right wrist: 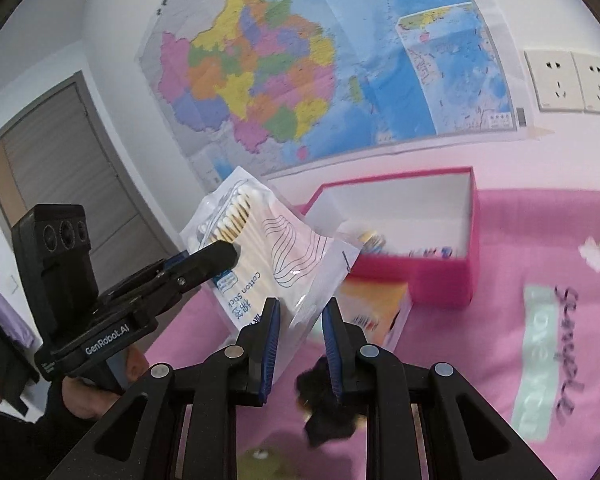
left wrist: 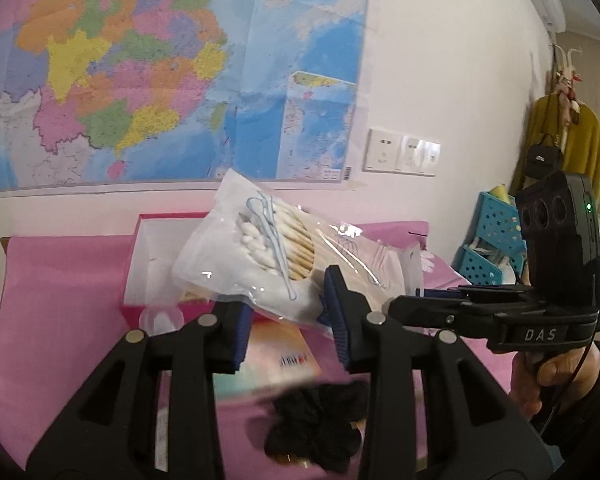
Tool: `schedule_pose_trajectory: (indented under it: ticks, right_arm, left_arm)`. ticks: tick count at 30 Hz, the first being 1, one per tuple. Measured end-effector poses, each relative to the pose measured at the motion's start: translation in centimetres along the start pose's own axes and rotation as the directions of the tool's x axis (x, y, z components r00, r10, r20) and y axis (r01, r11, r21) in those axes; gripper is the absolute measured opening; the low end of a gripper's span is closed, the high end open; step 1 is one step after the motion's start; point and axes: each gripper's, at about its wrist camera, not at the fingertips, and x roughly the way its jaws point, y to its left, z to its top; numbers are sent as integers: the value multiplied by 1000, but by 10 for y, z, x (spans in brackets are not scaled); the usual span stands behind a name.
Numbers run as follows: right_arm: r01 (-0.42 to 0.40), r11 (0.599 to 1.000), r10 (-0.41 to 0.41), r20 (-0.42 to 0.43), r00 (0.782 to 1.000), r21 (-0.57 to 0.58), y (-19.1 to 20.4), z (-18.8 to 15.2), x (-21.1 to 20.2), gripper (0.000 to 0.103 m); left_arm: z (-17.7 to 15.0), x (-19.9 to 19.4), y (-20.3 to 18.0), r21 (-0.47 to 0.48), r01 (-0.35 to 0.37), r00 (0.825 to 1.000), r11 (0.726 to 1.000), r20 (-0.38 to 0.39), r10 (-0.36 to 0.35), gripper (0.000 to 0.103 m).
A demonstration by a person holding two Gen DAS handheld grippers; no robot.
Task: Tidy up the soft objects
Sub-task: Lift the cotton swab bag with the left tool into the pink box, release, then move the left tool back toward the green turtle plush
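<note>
Above pink desk, bag of cotton swabs point(left wrist: 276, 256) pinched at opposite edges by left gripper point(left wrist: 288, 312) and right gripper point(right wrist: 300, 332) jaws, kept taut for the pink box point(right wrist: 440, 276).

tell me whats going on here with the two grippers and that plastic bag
A person holds a gripper in each hand, and both are clamped on one clear bag of cotton swabs, held up in the air. The left gripper grips one end and the right gripper the other. Behind the bag, an open pink box sits on the pink cloth, and a black fuzzy item lies below the grippers.
</note>
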Motion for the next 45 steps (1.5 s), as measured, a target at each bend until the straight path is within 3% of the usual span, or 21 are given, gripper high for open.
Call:
schedule_pose_trajectory:
  ticks: [10,18,22,24,26,28,32,35,37,40,45]
  right_arm:
    - [41,999,-40,-93,995,7,-47,66,70,21]
    - [121,992,-123,-164,979,-22,-68,107,130,21]
    - [185,982,-189,-222,957,-38,-78,115,159,29]
    - [225,974,-227,-246,942,-39,-85,113,169,34]
    - [282,959,-283,-260,923,-41,-95,110,174,47]
    - [298,954,-293,-273,916,-22,-105,107,173,61]
    - [311,950,-305,-235,923,-12,-112,102,153,62]
    - [291,957,-286,-175,942,4,-105,101,125,70]
    - [262,965,-261,-118,958,-3,-93,98,101,82]
    - [227,973,-229,-43,973,-40,-69,92,65,86]
    - [176,978,-174,28,984,-116,-29,65,14,93]
  left_arm:
    - [35,80,30,-4,-75,993,997,-86,74,38]
    - [51,139,58,-33,-146,971,989,-196,137,47]
    - [44,171,65,-53,-174,944,983,-293,151,55]
    - [40,182,68,-65,-199,930,978,-328,167,66]
    - [36,186,73,-92,-214,919,973,-357,168,68]
    - [35,182,73,-86,-214,920,973,-351,172,69]
    - [41,160,77,-107,-220,931,970,-321,175,73]
    - [47,133,76,-115,-200,951,973,-264,164,85]
    - [50,113,68,-103,-195,960,975,-226,168,88]
    - [52,83,53,-65,-200,967,978,-175,186,103]
    - [36,35,21,32,-221,968,975,-117,223,103]
